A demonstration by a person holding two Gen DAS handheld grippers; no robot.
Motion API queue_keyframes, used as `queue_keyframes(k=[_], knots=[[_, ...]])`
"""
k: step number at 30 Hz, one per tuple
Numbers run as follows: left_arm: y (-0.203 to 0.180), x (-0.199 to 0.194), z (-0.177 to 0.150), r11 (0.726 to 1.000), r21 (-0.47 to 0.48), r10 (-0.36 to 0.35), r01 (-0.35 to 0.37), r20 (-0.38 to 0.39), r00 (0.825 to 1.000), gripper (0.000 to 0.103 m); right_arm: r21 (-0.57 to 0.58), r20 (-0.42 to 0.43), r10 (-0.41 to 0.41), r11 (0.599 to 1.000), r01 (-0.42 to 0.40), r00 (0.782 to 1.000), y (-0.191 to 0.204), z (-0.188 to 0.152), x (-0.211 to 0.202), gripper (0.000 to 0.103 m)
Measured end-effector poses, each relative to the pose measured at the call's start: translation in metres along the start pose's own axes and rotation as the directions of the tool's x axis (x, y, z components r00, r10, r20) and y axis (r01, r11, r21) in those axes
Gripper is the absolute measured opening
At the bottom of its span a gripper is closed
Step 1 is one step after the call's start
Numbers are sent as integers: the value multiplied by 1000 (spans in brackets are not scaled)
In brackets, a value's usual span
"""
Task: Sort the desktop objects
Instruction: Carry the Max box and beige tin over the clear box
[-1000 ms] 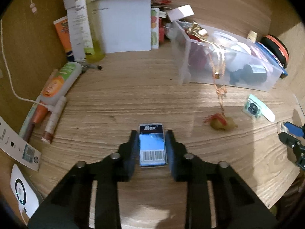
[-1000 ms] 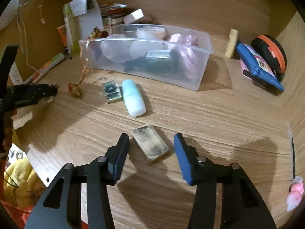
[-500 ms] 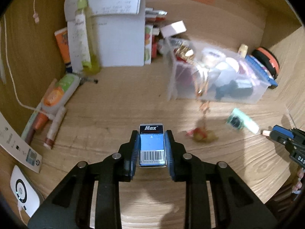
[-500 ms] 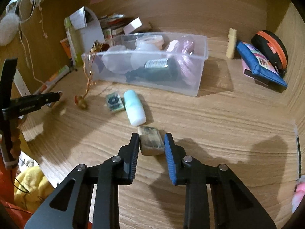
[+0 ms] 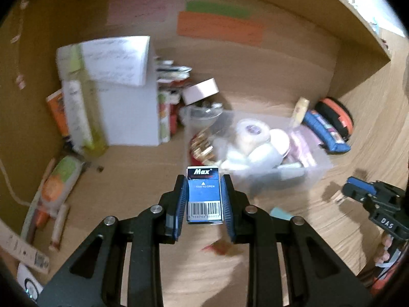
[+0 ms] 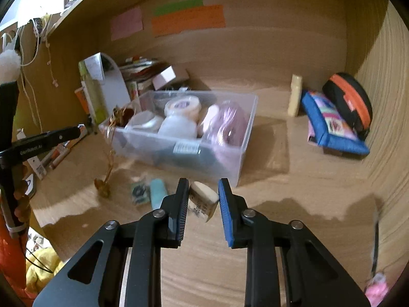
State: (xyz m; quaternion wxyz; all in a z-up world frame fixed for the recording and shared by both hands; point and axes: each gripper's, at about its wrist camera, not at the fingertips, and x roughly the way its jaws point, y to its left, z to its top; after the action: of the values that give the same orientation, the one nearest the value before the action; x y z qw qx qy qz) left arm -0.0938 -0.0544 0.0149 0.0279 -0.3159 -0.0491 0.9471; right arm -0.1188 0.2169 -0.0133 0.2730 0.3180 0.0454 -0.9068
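Between the blue pads of the left tool (image 5: 204, 199) sits a blue box (image 5: 204, 197), gripped and held above the bench (image 5: 143, 179); it reads "Max" over a barcode. The right tool (image 6: 203, 199) is closing on a cream eraser (image 6: 203, 200) with dark print I cannot read, also lifted. Beyond both stands a clear plastic bin (image 6: 230, 158) full of jars. Orange, green and pink sticky notes (image 6: 188, 19) hang on the back wall, their writing blurred.
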Motion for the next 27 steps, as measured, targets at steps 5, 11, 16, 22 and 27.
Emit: queue_keyframes(k=[5,11,16,22,27], knots=[[-19,18,16,999,26,-36,36,2,999,27,-18,35,4,1000,-4,999,0,19,3,21],[-32,39,33,998,30,-60,60,2,998,27,-42,56,21,999,-19,998,2,42,16,21],[-36,60,45,997,33,-65,65,-11,998,27,-63,67,34,998,-30,997,6,64,31,22],[-35,91,43,995,20,-97,98,-70,993,27,-72,41,34,997,-31,999,13,72,58,22],[-35,103,33,994,24,-106,110,-137,985,27,-84,5,25,996,-24,1000,17,68,82,21]])
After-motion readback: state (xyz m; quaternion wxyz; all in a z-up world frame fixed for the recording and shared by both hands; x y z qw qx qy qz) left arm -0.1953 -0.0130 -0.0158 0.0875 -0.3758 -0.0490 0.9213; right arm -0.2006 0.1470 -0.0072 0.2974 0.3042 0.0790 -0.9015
